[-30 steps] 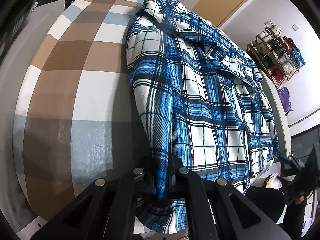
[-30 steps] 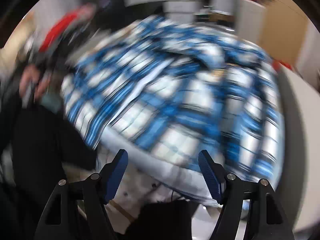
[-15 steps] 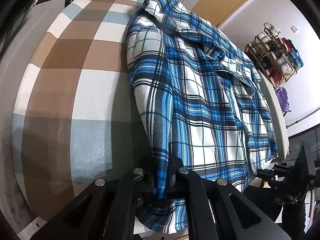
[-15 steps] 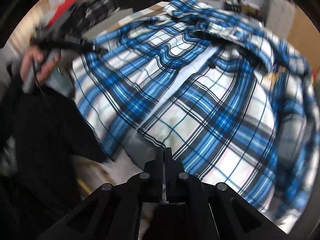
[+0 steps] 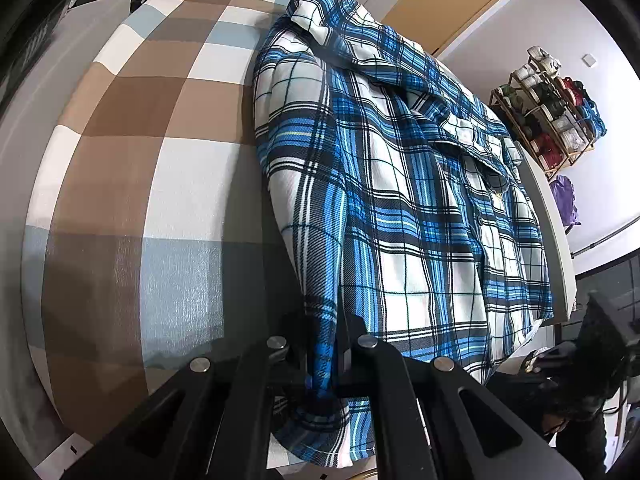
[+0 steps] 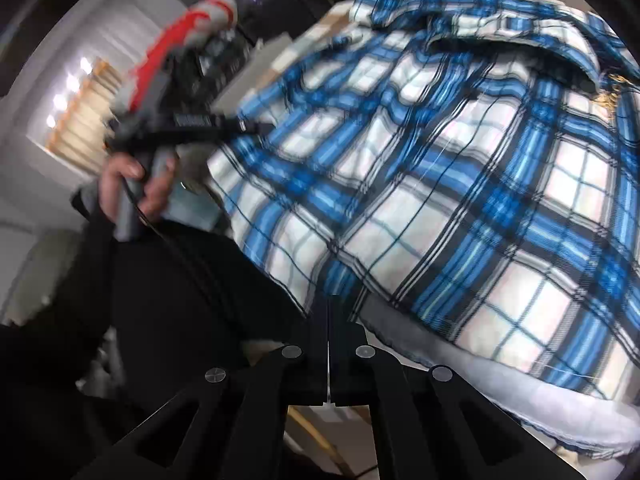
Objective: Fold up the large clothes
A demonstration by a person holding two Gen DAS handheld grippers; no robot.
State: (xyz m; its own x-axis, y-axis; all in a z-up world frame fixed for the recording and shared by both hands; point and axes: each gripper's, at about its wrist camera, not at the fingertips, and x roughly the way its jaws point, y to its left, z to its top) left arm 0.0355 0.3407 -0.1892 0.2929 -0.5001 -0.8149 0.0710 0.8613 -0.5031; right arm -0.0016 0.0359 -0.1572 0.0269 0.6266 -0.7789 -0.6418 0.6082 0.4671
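A checked cloth [image 5: 132,168] in brown, white and grey-blue is covering the tabletop [image 5: 554,216], filling the left half of the left wrist view. A blue-and-white plaid shirt [image 5: 404,216] is lying spread across its right side, collar toward the top of the frame, hem toward the bottom. At lower centre, the left tongs [image 5: 324,354] are pinching a fold of the shirt's near edge. In the blurred right wrist view, the shirt [image 6: 460,184] is filling the right of the frame, while the right tongs [image 6: 328,344] are sitting pressed together at lower centre, just at the hem; whether cloth is caught there cannot be told. A hand [image 6: 128,192] at left is gripping the other tool's handle.
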